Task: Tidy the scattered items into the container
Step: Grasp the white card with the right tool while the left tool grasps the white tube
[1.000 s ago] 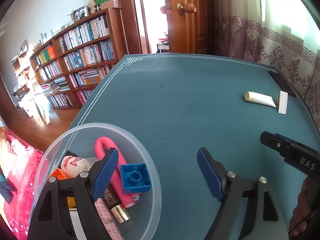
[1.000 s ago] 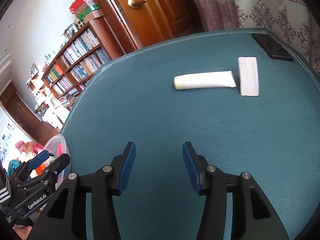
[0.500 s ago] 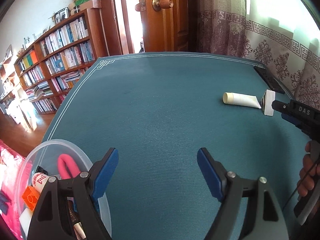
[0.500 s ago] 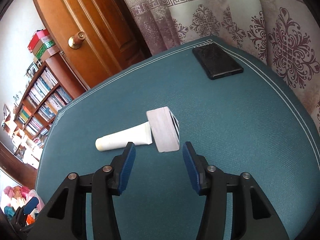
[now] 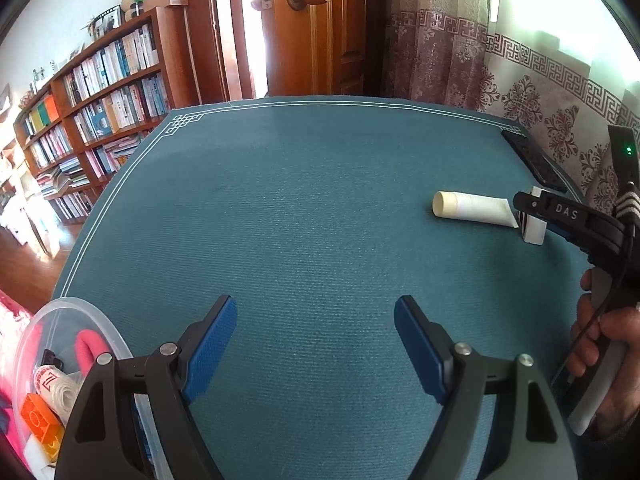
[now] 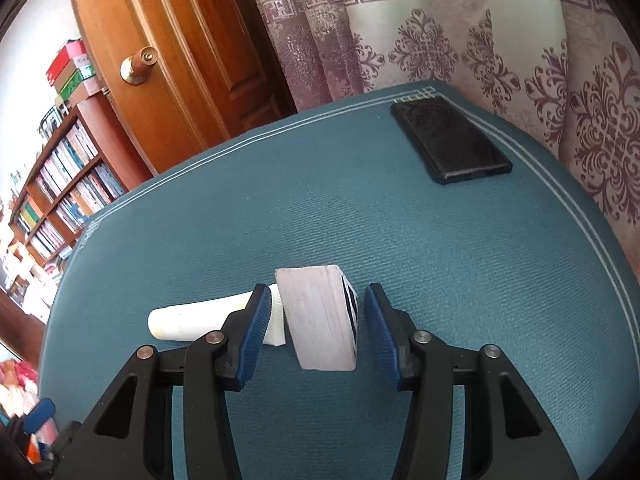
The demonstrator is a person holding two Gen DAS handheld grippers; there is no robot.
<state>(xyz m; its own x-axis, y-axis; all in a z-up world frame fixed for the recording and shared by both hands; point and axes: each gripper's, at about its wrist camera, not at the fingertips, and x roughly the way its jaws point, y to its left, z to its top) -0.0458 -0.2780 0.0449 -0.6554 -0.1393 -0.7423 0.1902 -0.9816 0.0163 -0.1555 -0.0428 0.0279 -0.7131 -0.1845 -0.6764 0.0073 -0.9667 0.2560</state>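
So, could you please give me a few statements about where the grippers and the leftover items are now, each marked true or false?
1. The right gripper is open, with the white block between its fingers. True.
2. The white tube already lies in the container. False: it lies on the blue table, beside the block.
3. The left gripper holds a toy brick. False: it is open and holds nothing.
4. A black phone lies near the table's far corner by the curtain. True.
5. The container is empty. False: it holds an orange brick and other items.
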